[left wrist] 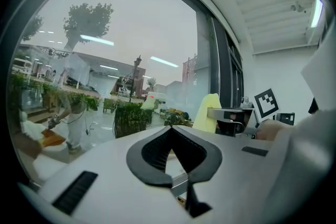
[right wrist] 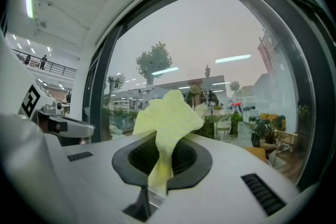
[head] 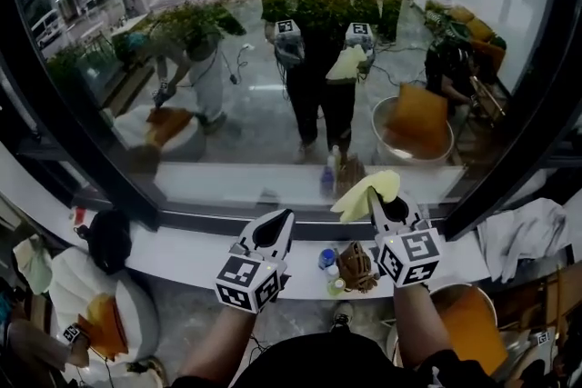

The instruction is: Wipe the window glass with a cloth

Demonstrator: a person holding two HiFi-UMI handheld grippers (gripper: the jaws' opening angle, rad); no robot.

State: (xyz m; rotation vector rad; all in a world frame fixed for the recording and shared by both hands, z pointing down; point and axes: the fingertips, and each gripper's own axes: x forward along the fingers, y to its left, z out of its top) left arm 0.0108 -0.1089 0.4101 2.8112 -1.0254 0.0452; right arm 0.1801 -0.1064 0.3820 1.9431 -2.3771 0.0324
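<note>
Cloth (head: 368, 193), one, yellow, pinched in right tongs (head: 386, 201); left tongs (head: 283, 219) closed, empty; window glass (head: 273, 59) ahead.

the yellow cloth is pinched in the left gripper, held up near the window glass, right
Not the left. The yellow cloth is pinched in the right gripper, held up near the window glass; the right gripper view shows it between those jaws. The left gripper is shut on nothing.
</note>
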